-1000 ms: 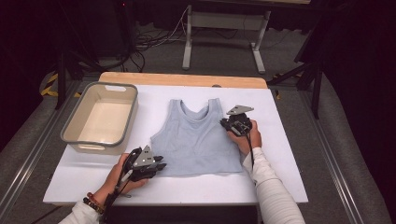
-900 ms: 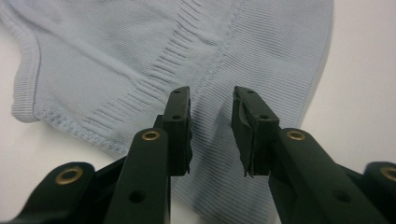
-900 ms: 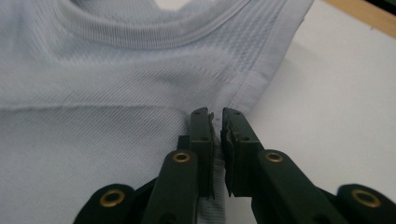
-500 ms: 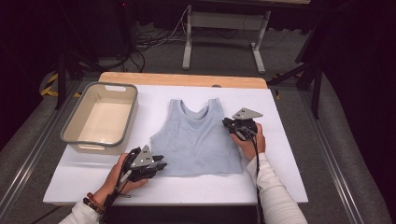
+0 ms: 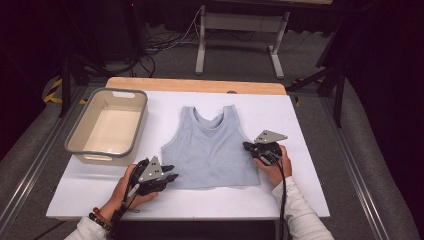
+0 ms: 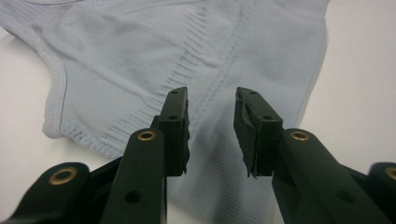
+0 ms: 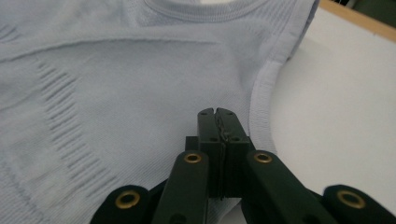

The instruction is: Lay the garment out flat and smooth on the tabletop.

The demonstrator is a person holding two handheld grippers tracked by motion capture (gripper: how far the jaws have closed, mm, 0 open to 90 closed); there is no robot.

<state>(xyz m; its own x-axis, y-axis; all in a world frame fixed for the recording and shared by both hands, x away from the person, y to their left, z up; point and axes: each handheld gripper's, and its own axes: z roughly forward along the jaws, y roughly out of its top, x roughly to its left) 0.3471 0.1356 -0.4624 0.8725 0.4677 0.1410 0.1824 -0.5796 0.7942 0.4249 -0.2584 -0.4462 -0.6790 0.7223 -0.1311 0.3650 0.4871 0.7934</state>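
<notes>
Nearest, at the front left of the bench [image 5: 310, 130]: left gripper [image 5: 170, 172], held level over the lower left corner of the grey vest [image 5: 212, 150]. Fingers [image 6: 175, 121] parted by a moderate gap, with nothing between them, only the ribbed hem and side seam of the cloth lying below.

A little farther in, on the right: right gripper [image 5: 247, 146], resting at the vest's right side just under the armhole. Fingers [image 7: 208, 130] pressed tight together, having just been closing. No cloth visible between them, with the tips over the fabric just inside the armhole binding. Cannot tell whether a thread of the knit is nipped underneath.

Between both: vest spread flat, front up, straps pointing away, near the middle of the bench. Beyond and to the left: beige tub [image 5: 102, 150], empty, well apart from the vest. Farthest: wooden strip [image 5: 195, 85] along the back edge.

Likely in hand: taking hold of both sides for a fold or a lift.

Risks from here:
- Could close the right side on nothing, leaving that edge behind and skewing the vest when lifted.
- Could pinch only the top layer on the left, opening the garment instead of carrying it.
- Could drag and bunch the flat cloth by pushing shut tips across it.
</notes>
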